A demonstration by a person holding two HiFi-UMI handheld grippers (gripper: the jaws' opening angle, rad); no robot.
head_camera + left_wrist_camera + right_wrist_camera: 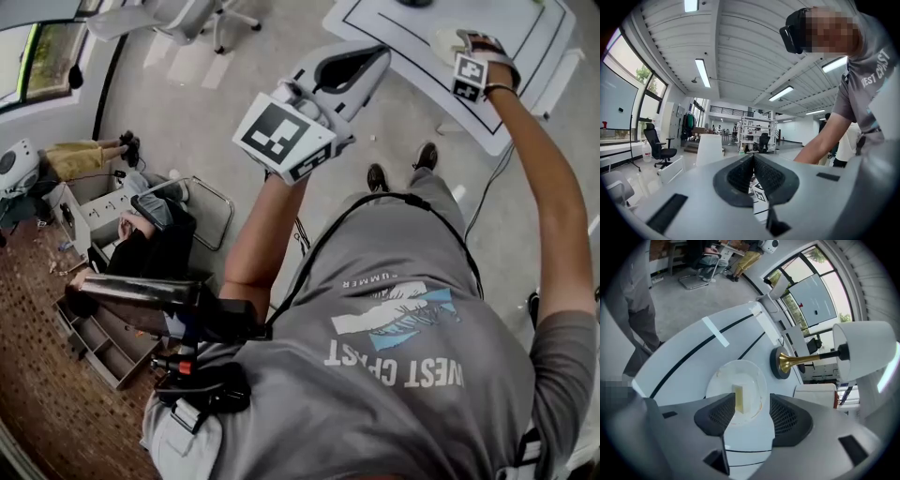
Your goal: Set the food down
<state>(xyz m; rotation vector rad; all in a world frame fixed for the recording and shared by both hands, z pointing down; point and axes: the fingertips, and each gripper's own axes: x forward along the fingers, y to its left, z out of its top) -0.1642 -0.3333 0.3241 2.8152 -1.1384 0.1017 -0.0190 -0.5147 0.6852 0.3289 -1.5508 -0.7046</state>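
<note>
Yellow food slab (739,398) upright on white plate (752,376), inside table (689,359) edge; right claw (752,400) spread, ungripping; left claw (753,161) pressed together.

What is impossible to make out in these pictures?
- Right gripper view: the food on the plate stands beside one of the right gripper's fingers. Contact cannot be told, and that finger hides its lower end.
- Head view: this gripper covers plate and food.
- Left gripper view: the left gripper faces the room, and no table shows.
</note>
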